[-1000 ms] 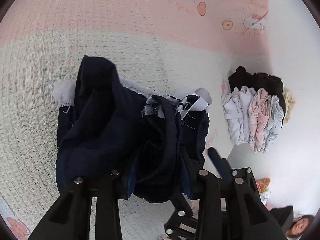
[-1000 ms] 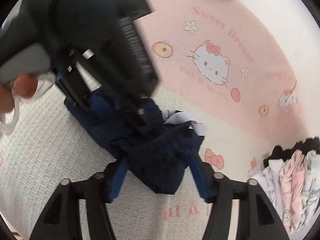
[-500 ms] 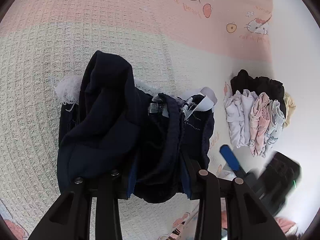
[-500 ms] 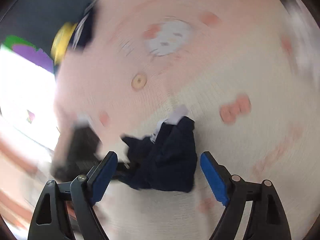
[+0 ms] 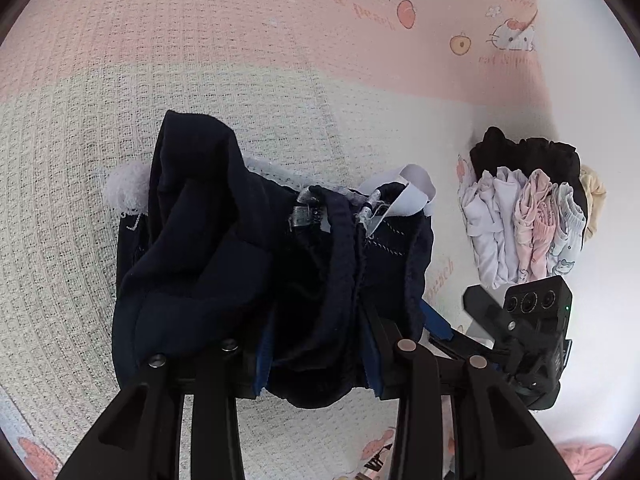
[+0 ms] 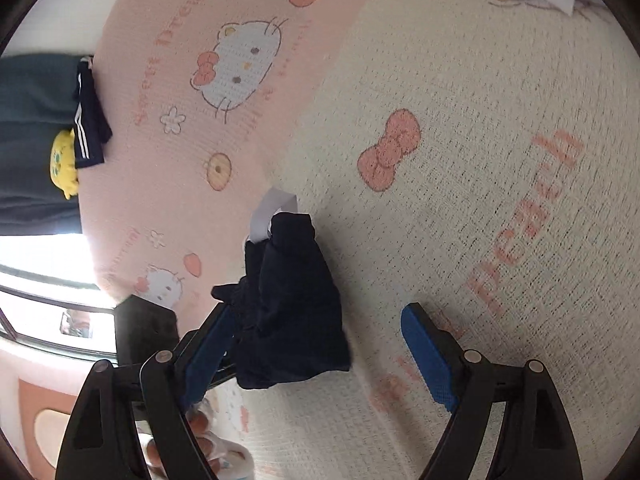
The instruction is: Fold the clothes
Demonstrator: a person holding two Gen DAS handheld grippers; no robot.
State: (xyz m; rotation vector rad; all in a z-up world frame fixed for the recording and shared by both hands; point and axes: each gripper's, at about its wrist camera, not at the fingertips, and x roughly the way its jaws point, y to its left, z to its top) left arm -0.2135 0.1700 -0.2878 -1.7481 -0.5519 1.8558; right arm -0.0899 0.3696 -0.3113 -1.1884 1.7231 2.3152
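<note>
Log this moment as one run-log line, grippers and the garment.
task: fold clothes | left gripper: shut on navy garment | right gripper: open, beside garment | folded stack: apart, on blanket

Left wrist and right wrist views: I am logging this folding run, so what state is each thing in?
navy garment: bunched, held up off the blanket.
left gripper: shut on the navy garment.
right gripper: open, navy cloth hanging between its fingers, unpressed.
white tag: curled, sticking out.
pile of folded clothes: stacked at the blanket's edge.
</note>
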